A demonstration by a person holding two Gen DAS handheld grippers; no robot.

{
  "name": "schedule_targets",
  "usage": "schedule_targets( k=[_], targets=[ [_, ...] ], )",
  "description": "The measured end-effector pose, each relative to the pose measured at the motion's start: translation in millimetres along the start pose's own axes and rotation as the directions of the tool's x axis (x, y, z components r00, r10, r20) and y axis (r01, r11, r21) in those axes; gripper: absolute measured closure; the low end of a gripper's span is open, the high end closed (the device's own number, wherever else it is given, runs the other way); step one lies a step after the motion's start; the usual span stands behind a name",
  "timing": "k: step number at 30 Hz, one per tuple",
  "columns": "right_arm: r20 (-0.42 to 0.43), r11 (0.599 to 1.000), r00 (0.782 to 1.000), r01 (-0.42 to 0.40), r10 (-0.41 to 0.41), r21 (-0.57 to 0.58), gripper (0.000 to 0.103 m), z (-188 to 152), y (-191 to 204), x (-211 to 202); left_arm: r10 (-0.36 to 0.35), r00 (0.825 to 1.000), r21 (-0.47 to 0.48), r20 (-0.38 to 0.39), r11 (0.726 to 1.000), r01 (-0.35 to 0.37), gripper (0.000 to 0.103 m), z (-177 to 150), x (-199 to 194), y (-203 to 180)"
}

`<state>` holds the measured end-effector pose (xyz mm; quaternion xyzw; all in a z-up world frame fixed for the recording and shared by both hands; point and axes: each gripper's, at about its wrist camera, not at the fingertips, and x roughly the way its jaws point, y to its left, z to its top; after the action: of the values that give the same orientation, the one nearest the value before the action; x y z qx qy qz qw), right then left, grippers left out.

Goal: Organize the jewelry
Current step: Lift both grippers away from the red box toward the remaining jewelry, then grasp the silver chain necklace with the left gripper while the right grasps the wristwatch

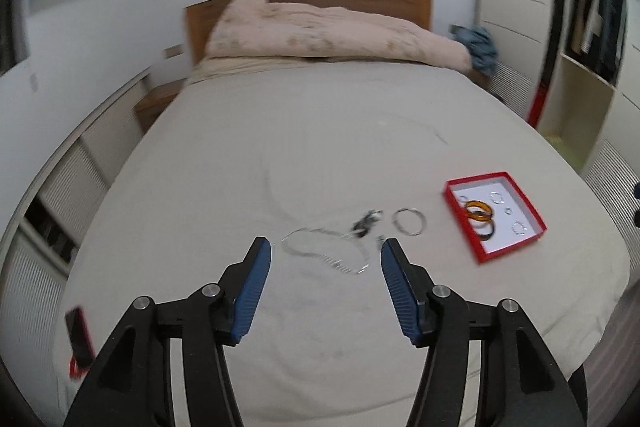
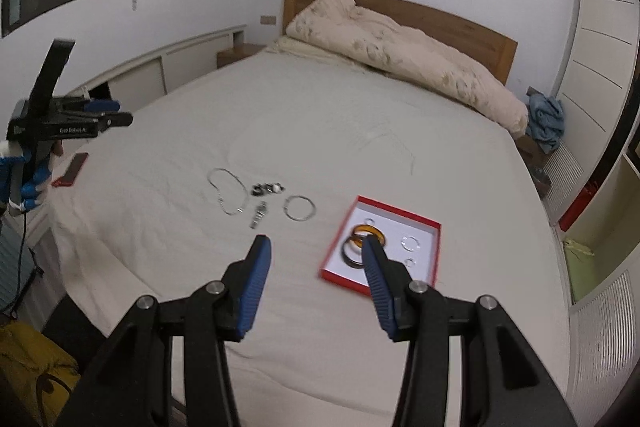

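- On the beige bed sheet point(image 1: 320, 155), a shallow red cardboard box with a white floor point(image 2: 434, 251) holds amber and dark bangles point(image 1: 480, 213); a silver chain necklace point(image 2: 226, 193) and thin silver hoop point(image 2: 300, 207) lie loose beside it.
- The left gripper point(image 1: 326, 253) and right gripper point(image 2: 316, 247) hover apart-jawed, holding nothing.
- Only the right wrist view shows the blue-gloved hand point(image 2: 28, 175).
- Small rings blur.

The left gripper point(image 1: 326, 247) fills the lower half of its own wrist view, black arms rising to blue pads point(image 1: 252, 291) that stand parted with nothing between them. The right gripper point(image 2: 316, 247) looks the same in its view, jaws apart and empty. At that view's left edge, a blue-gloved hand point(image 2: 30, 179) holds the left gripper level in the air.
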<state>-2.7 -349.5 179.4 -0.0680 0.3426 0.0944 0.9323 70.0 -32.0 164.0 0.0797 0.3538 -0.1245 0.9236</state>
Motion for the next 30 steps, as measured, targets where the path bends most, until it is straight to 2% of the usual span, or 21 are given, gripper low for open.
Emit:
schedule_targets(
  k=[3, 6, 10, 17, 24, 30],
  targets=[
    [0.025, 1.000, 1.000, -0.009, 0.009, 0.005, 0.058, 2.6, 20.6, -8.3, 0.037, 0.999, -0.033, -0.002, 0.999, -0.037, 0.046, -16.8, -9.3, 23.3],
    [0.034, 1.000, 0.999, -0.026, 0.025, 0.011, 0.058, 5.5, 33.3, -3.5, 0.044, 0.999, -0.068, -0.016, 0.997, -0.045, 0.046, -26.4, -4.1, 37.9],
    [0.022, 0.998, 0.998, -0.056, 0.056, 0.021, 0.058, 9.6, 45.7, 25.7, 0.035, 0.999, -0.118, -0.041, 0.992, -0.039, 0.046, -36.3, 17.0, 49.5],
    [-0.066, 0.994, 0.993, -0.094, 0.097, 0.055, 0.058, 0.5, 52.3, 108.3, -0.001, 0.989, -0.175, -0.148, 0.984, -0.025, 0.046, -55.7, 100.7, 50.9],
    [-0.146, 0.987, 0.980, -0.124, 0.138, 0.100, 0.059, -9.2, 44.8, 209.4, -0.059, 0.960, -0.233, -0.274, 0.972, -0.007, 0.046, -71.9, 205.6, 45.9],
    [-0.201, 0.976, 0.960, -0.169, 0.194, 0.136, 0.059, -14.6, 45.5, 287.1, -0.106, 0.937, -0.264, -0.334, 0.964, 0.015, 0.047, -74.3, 273.7, 36.2]
  ],
)
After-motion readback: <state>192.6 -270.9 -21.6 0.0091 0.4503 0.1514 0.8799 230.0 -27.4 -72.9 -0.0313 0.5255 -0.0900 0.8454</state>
